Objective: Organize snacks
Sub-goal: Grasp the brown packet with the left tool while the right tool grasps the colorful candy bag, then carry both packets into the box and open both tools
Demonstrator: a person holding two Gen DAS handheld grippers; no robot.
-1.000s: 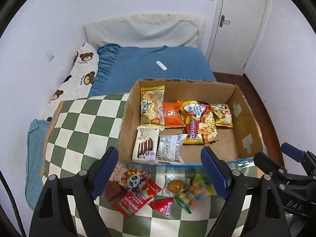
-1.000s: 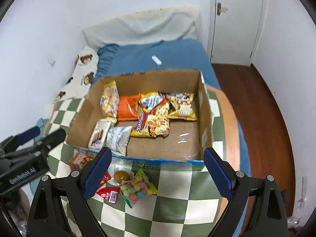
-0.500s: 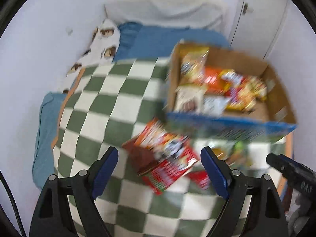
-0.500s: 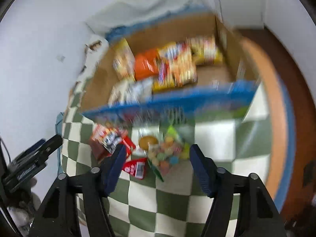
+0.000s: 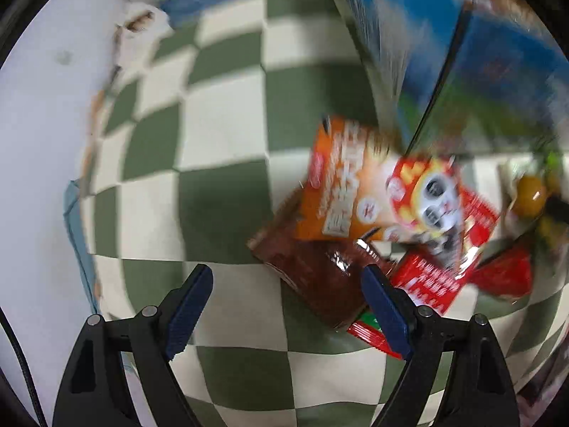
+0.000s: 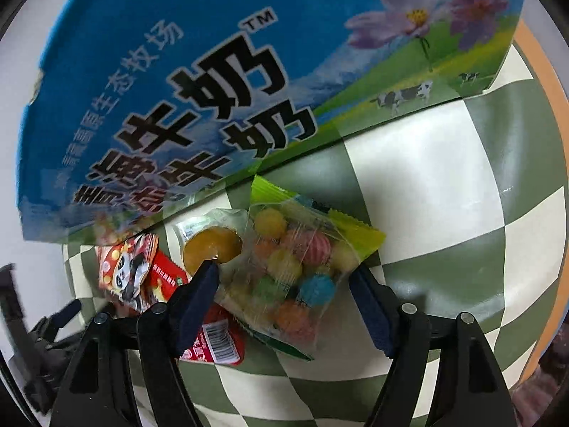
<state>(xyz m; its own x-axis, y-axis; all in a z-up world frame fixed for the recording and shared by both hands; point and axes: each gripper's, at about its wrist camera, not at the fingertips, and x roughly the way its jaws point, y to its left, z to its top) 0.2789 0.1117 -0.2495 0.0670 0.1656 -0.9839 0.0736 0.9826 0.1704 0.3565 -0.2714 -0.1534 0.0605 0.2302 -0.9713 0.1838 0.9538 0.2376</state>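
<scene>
Both tools have descended from a high overview of the box to just above the loose snacks, which indicates that the pick-up step is starting.

Left tool: fingers spread wide, gripping nothing. It has travelled left and down over the checkered cloth. The dark brown pouch lies between the fingertips, nearer the right one. The orange panda packet overlaps its far edge, and a red packet lies just to the right. The view is motion-blurred, so contact cannot be confirmed.

Right tool: fingers open, narrower than 1 second ago, gripping nothing yet. The clear bag of coloured candy balls lies directly between the fingers, which straddle its near half. The yellow jelly cup touches the left fingertip region. The milk carton box stands just behind the snacks; its interior is out of view.

Judgement: the candy bag is the likely first pick, then transfer into the box.
</scene>
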